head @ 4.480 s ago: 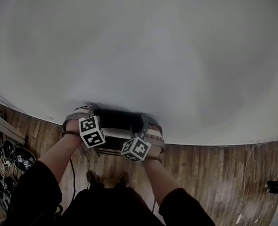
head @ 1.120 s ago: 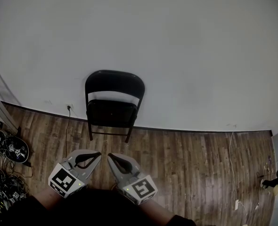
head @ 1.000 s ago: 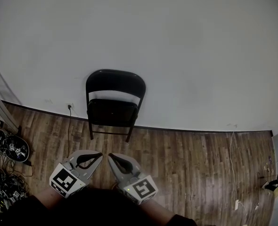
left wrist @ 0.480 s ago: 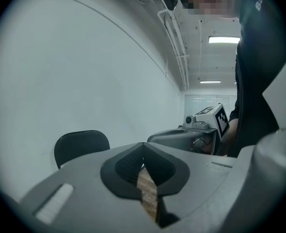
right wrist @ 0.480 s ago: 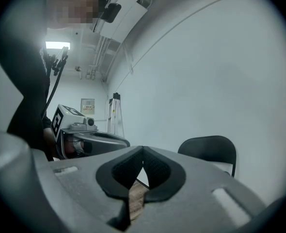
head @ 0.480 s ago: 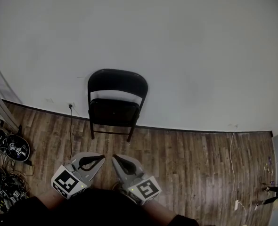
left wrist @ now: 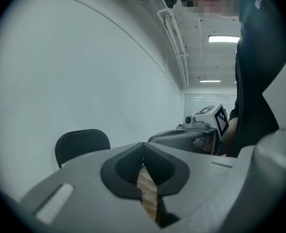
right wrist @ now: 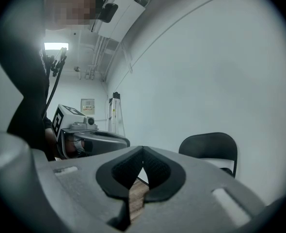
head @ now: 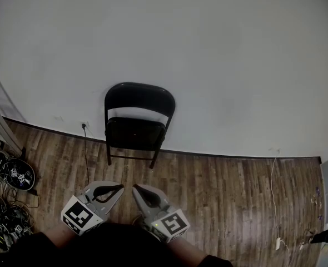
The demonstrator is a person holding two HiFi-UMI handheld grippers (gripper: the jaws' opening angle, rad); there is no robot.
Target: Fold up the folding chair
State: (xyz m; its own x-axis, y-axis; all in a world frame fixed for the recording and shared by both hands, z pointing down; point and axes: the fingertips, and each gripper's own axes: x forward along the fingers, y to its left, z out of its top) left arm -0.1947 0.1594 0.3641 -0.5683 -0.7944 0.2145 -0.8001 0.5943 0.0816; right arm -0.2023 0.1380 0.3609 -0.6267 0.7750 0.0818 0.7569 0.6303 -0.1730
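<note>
Black chair stands at the far wall. Near, left gripper and right gripper are closed, empty. Wall sign is too small to read.

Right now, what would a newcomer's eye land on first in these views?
The black chair stands alone against the white wall, and looks folded flat. Low in the head view, the left tool and right tool point toward it, both shut and empty, with their tips close together over the wood floor. A tangle of cables clutters the left edge.
</note>
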